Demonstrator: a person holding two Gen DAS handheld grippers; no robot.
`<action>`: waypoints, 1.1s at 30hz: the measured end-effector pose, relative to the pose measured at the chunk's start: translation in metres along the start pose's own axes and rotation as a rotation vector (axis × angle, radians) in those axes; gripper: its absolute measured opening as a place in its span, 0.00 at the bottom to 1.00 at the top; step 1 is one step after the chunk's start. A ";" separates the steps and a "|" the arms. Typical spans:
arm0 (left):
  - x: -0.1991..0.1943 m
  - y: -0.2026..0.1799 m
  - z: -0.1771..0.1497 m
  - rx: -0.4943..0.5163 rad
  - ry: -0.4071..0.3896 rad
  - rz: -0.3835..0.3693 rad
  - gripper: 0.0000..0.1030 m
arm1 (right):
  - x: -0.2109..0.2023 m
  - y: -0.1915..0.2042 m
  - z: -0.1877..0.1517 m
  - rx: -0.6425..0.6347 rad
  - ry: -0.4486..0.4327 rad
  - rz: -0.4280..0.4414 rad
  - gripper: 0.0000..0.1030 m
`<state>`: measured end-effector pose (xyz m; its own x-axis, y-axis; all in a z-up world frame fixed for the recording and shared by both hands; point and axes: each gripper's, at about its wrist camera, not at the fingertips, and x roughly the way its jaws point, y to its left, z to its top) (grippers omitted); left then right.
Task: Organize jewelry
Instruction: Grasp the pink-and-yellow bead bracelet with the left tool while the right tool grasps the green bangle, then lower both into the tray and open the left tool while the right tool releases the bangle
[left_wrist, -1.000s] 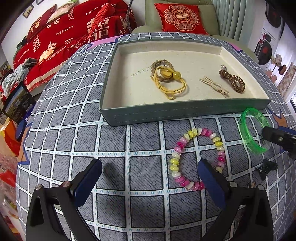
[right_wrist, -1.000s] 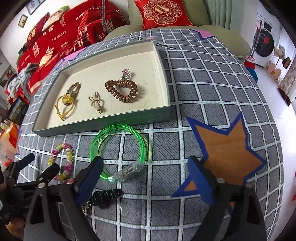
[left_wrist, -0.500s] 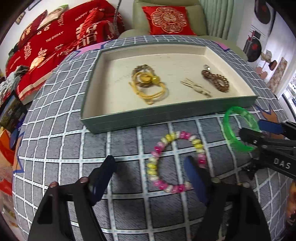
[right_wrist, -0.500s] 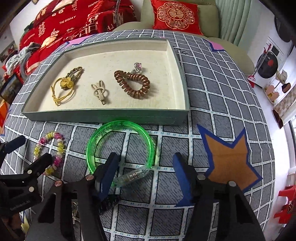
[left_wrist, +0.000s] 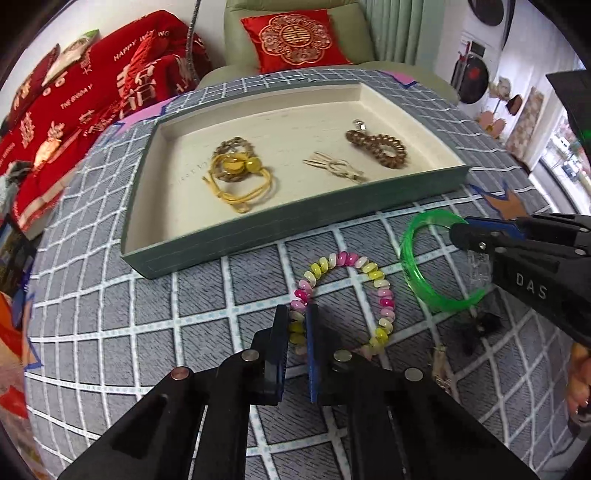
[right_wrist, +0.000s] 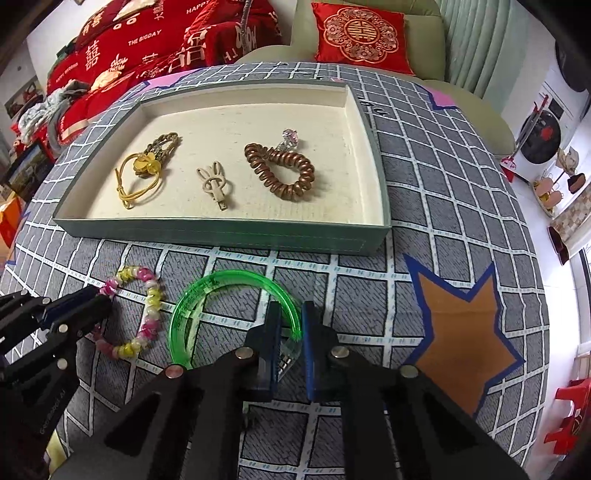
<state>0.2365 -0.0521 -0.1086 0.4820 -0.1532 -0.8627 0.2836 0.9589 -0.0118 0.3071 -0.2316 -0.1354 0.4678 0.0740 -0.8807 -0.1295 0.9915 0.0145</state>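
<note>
My left gripper (left_wrist: 297, 326) pinched the beaded bracelet (left_wrist: 345, 299) on the cloth before the tray (left_wrist: 295, 225); it looked light and floppy (likely to sag). My right gripper (right_wrist: 290, 332) clamped the green bangle (right_wrist: 229, 295), stiff, slick plastic, at its near rim.

Both wrist fisheyes look forward and down from close above the table, sharing the tray (left_wrist: 295, 229) (right_wrist: 221, 236) across mid-frame.
</note>
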 end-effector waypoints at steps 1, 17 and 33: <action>-0.002 0.001 -0.001 -0.004 -0.005 -0.008 0.20 | -0.002 -0.002 -0.001 0.005 -0.005 0.001 0.11; -0.061 0.021 0.012 -0.038 -0.130 -0.060 0.20 | -0.049 -0.019 0.004 0.053 -0.096 0.071 0.11; -0.086 0.035 0.053 -0.062 -0.225 -0.048 0.20 | -0.082 -0.026 0.044 0.086 -0.173 0.108 0.11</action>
<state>0.2489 -0.0175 -0.0076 0.6440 -0.2417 -0.7259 0.2624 0.9610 -0.0871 0.3105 -0.2586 -0.0433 0.5993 0.1898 -0.7777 -0.1155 0.9818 0.1506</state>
